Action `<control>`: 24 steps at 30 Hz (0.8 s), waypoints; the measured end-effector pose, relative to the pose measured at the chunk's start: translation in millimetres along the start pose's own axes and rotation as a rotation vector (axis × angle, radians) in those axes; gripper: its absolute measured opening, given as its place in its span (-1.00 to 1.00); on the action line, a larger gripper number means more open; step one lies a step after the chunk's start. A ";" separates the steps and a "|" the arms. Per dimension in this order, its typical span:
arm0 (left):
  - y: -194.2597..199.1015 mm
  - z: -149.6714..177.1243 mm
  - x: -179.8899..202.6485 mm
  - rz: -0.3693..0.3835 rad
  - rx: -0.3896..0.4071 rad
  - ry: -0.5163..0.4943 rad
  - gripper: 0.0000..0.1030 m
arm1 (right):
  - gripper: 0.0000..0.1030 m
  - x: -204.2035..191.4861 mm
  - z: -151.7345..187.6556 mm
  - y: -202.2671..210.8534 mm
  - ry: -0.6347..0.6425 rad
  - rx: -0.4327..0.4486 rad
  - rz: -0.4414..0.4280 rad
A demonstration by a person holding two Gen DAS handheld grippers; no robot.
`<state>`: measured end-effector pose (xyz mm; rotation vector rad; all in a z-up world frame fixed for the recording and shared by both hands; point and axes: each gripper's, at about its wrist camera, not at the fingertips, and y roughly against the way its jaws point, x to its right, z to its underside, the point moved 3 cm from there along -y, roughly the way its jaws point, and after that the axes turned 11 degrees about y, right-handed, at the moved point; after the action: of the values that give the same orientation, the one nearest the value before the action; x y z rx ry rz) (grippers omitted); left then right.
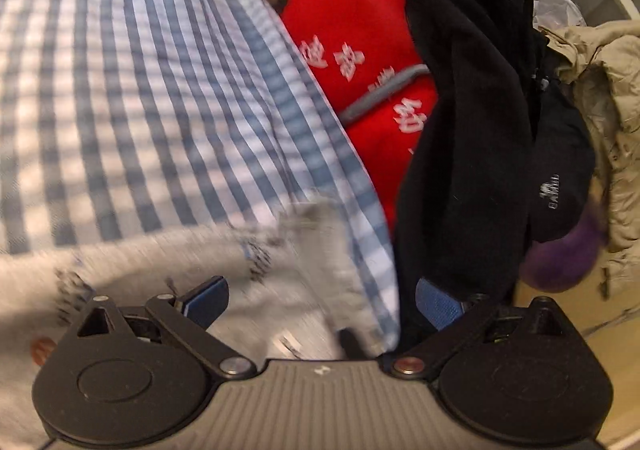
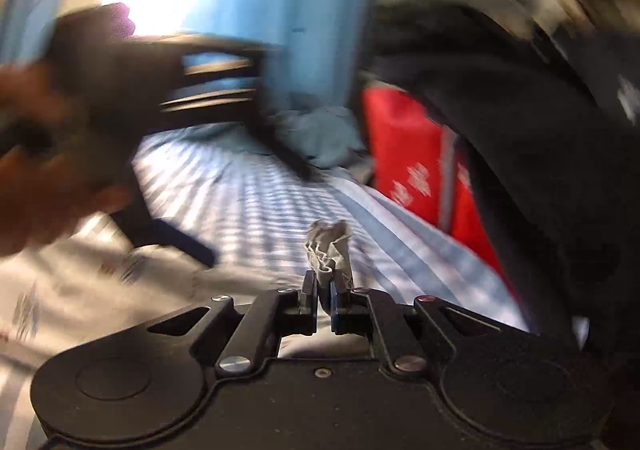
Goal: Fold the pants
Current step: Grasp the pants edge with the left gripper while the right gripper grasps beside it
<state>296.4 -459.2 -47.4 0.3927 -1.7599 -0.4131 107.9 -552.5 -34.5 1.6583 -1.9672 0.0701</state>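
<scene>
The light grey printed cotton pants [image 1: 168, 262] lie rumpled on the blue-and-white checked bed sheet [image 1: 120, 89], no neat fold visible. The right gripper [image 2: 324, 290] pinches a bunched edge of them; the left gripper [image 1: 320, 298] stands wide apart, empty. Folding looks barely begun.

so the pants [image 1: 120, 274] lie on the bed sheet [image 1: 120, 89], at its near end. Right of the bed a printed bag [image 1: 352, 49], then a hanging garment [image 1: 460, 109], a cap [image 1: 560, 177] and a jacket [image 1: 612, 89] farthest right.

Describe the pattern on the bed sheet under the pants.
Blue and white checks on the bed sheet, clearest in the left wrist view.
</scene>
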 end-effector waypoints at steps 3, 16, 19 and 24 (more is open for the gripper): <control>4.9 6.5 -14.9 0.019 0.008 0.063 0.64 | -0.90 -34.1 -8.0 10.1 0.127 0.018 -0.056; 45.5 19.4 -41.4 -0.104 0.159 0.082 -0.82 | -0.90 -80.1 -17.1 17.1 0.162 0.002 -0.117; 58.0 25.4 -37.4 -0.138 0.177 0.046 -0.82 | -0.90 -84.4 -18.6 21.1 0.165 0.003 -0.125; 83.7 34.7 -31.4 -0.169 0.216 0.014 -0.87 | -0.90 -95.9 -27.0 37.4 0.174 0.024 -0.141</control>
<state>265.8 -368.5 -41.8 0.7007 -1.7699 -0.3391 91.1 -447.8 -42.7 1.7400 -1.7234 0.1792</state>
